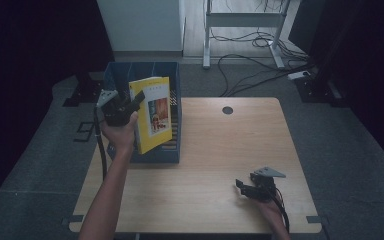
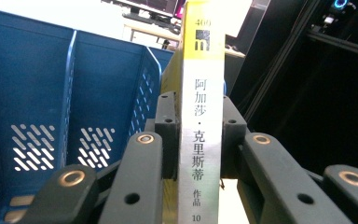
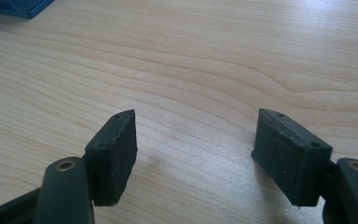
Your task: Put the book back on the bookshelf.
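Book (image 1: 152,114) was clamped by its spine in the left hand-held gripper (image 1: 130,104) over the blue file rack (image 1: 145,155) at the table's far-left corner, not yet slotted; right hand-held gripper (image 1: 244,187) was held open, idle.

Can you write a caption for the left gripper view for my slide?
Left gripper clamps a yellow book by its spine beside the blue file rack.

The right gripper (image 3: 193,156) is seen with its two black jaws held wide apart, nothing between them, low over the pale wooden table (image 3: 214,60). A blue corner (image 3: 21,7) is glimpsed at the upper left.
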{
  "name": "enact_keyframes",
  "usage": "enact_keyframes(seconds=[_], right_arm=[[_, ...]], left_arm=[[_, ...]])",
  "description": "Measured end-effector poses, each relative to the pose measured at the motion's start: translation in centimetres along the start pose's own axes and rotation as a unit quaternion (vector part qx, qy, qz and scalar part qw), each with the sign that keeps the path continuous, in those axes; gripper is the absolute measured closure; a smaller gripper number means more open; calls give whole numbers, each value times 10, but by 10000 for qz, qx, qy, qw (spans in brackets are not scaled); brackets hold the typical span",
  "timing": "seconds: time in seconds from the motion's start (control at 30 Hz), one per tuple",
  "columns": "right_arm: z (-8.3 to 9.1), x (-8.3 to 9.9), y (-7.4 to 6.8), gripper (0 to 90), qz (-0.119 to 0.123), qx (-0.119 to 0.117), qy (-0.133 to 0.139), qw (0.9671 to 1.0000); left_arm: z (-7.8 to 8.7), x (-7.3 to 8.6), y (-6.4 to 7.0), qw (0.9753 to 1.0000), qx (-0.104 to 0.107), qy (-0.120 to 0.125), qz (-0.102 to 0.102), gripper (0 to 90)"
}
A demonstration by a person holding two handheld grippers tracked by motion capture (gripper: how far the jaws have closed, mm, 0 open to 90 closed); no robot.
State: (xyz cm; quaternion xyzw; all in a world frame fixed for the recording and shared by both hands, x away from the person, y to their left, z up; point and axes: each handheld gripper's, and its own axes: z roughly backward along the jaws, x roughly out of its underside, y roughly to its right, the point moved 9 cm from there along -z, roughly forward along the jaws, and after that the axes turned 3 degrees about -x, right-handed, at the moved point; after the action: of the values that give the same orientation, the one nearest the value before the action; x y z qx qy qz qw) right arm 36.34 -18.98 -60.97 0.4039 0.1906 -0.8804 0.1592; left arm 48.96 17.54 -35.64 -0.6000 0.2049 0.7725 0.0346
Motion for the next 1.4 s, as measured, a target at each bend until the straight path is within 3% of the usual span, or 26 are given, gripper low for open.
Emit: enact_keyframes(seconds=[0.17,0.27,1.0,1.4], right_arm=[[0,0,1,292,-23,-19,10,10000],[0,0,1,292,-21,-22,8,10000],[0,0,1,292,-48,-32,17,10000],[0,0,1,292,-23,-39,6,10000]], left_arm=[[-6,3,1,10000,-21,-29,14,755],[-8,4,3,9999,-71,-1,-99,755],[-30,12,0,9999,-142,-38,-10,754],[-38,13,-1,9996,-262,-3,-112,754]])
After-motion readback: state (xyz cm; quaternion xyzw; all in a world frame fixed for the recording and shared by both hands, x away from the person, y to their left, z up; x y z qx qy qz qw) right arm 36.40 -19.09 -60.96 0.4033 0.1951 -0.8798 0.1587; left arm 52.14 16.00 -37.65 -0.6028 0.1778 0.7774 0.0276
